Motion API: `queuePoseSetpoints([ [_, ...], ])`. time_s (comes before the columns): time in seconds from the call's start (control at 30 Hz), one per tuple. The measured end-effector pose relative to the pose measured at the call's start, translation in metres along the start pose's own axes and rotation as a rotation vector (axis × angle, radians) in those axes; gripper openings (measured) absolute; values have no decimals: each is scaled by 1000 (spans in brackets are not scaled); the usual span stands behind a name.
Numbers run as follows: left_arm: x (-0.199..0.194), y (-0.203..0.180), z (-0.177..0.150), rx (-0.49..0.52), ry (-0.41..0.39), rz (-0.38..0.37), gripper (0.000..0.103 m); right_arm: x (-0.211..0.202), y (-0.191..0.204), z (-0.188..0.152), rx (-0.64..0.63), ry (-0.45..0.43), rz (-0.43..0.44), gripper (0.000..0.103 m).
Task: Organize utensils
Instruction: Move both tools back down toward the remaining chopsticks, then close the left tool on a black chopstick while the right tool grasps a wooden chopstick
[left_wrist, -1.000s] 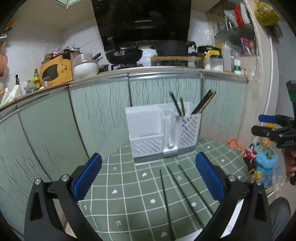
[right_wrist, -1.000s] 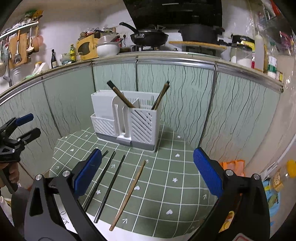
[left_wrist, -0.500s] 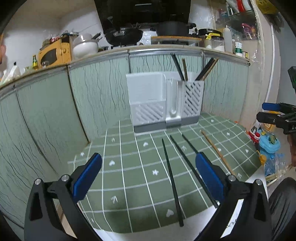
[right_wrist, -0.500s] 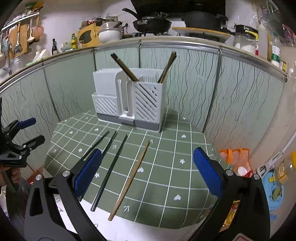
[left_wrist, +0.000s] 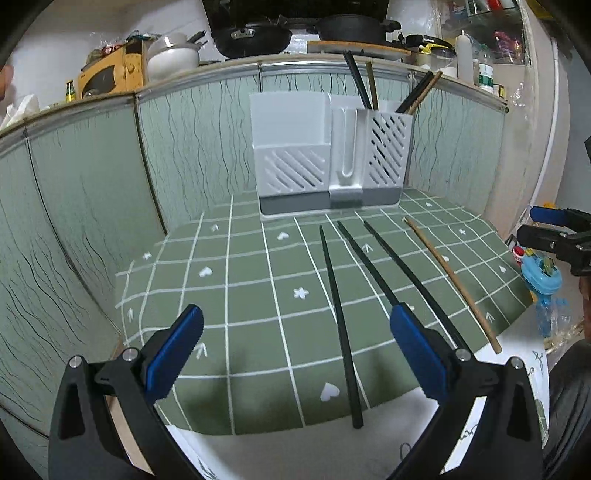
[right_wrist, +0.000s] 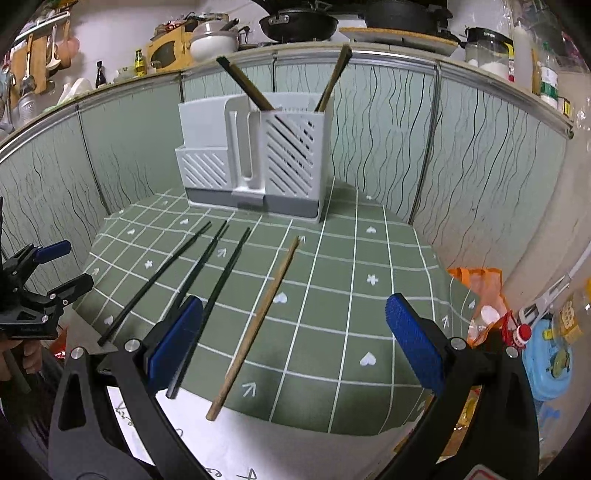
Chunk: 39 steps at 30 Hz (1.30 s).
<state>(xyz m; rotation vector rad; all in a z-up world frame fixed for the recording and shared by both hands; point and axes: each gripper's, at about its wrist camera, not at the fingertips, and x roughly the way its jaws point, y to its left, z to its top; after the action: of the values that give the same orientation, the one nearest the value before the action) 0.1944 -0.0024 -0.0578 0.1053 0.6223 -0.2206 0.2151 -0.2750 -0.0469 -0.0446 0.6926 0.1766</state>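
Setting: kitchen corner with green wavy-patterned wall panels (left_wrist: 92, 192); a green grid-printed table mat (left_wrist: 258, 314) is covering the work surface, and a countertop above is carrying a black wok (right_wrist: 299, 24) and a yellow toaster oven (left_wrist: 107, 74).

Utensil holder: white slatted plastic caddy (left_wrist: 328, 162) is standing upright at the far edge of the mat, against the panels.

Stored items: several chopsticks (left_wrist: 356, 83) are already leaning upright in the caddy's right compartment; the exact count is hard to tell.

Loose items: three black chopsticks (left_wrist: 338, 314) are lying near one another on the mat in front of the caddy, and one wooden chopstick (right_wrist: 255, 325) is lying to their right, apart from them.

Left gripper: left gripper (left_wrist: 295, 354) is hovering above the near edge of the mat with jaws spread wide, gripping nothing; the leftmost black chopstick is lying between its fingers in view.

Right gripper: right gripper (right_wrist: 293, 339) is hovering likewise, jaws fully apart and empty, with the wooden chopstick lying in line between its fingers.

Progress: partly done, judging by the stored chopsticks; four pieces are remaining on the mat.

Next step (judgement): each gripper is likely needing to descend and close on the chopstick lying below it.
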Motion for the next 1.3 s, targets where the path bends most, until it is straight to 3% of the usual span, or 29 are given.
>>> queuePoseSetpoints([
  [0.53,22,-13,-25,35,69,-17,98,35,10,-35,-7,84,-30,89],
  [0.63,27,-15,-30,37,89,3,96,41,13,-40,8,103,-26,82],
  [0.67,27,-15,-31,32,89,-4,94,42,15,-41,7,105,-24,79],
  [0.73,28,-16,-35,26,102,10,80,43,20,-44,-2,114,-6,73],
  [1.0,29,-23,-43,54,106,46,58,47,43,-57,-57,127,34,52],
  [1.07,28,-25,-44,70,101,59,50,48,45,-59,-58,122,35,45],
  [1.13,28,-27,-43,79,103,46,32,47,46,-59,-56,114,27,43],
  [1.3,28,-29,-44,92,105,48,15,46,42,-60,-23,107,5,29],
])
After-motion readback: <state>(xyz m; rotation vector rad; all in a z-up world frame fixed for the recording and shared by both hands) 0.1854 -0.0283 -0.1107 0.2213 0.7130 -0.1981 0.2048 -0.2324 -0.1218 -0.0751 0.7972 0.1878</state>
